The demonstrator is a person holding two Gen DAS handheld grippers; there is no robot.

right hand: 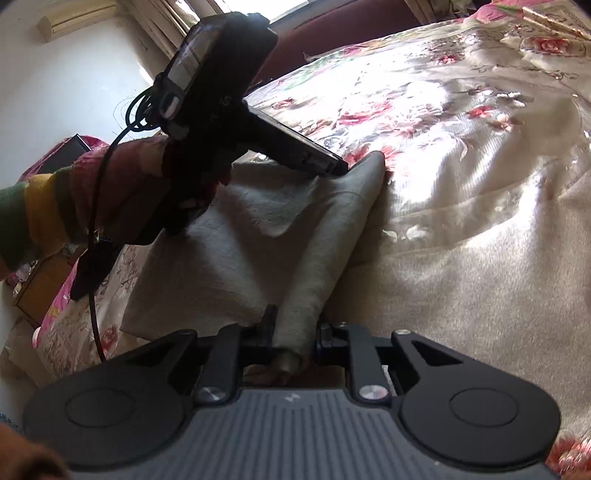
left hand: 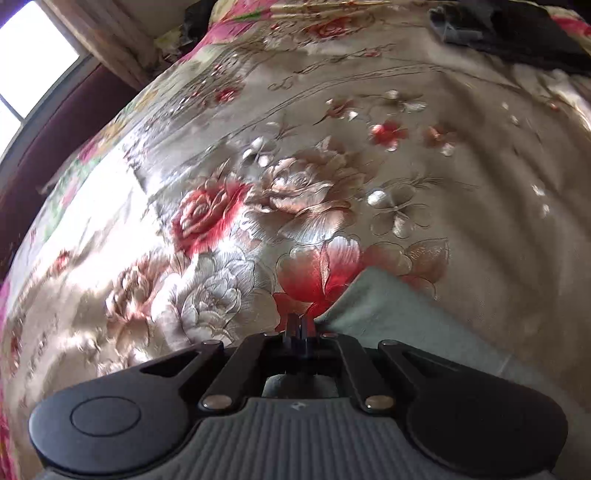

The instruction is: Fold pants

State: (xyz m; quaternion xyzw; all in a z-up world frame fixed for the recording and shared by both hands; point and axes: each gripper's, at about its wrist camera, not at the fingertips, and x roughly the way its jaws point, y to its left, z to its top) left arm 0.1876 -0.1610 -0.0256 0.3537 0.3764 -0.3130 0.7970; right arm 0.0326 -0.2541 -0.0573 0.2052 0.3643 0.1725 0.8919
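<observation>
Right gripper (right hand: pixel 293 332): jaws partly closed, a rolled ridge of the grey pants (right hand: pixel 325 251) bunched between them, cloth filling the gap.
Left gripper (left hand: pixel 300 325): jaws pressed together, nearly no gap; a corner of the pants (left hand: pixel 373 310) meets the tips at their right side, and in the right wrist view those tips pin the far corner of the cloth.
Pants: pale grey-green, lying on the bed, one flat panel spread out to the left in the right wrist view, a raised fold running from the right gripper up to the left gripper's tips.
Left arm: striped sleeve (right hand: pixel 48 206) in green, yellow and red, with a black cable (right hand: pixel 96 258) hanging off the left gripper body.
Bed: covered by a shiny beige bedspread (left hand: pixel 480 206) with red and cream roses, sunlight glaring on it.
Further back: dark clothing (left hand: pixel 517 33) heaped at the bed's far edge.
Furthest: maroon headboard (right hand: pixel 332 26), curtain (left hand: pixel 107 37) and bright window (left hand: pixel 33 55).
</observation>
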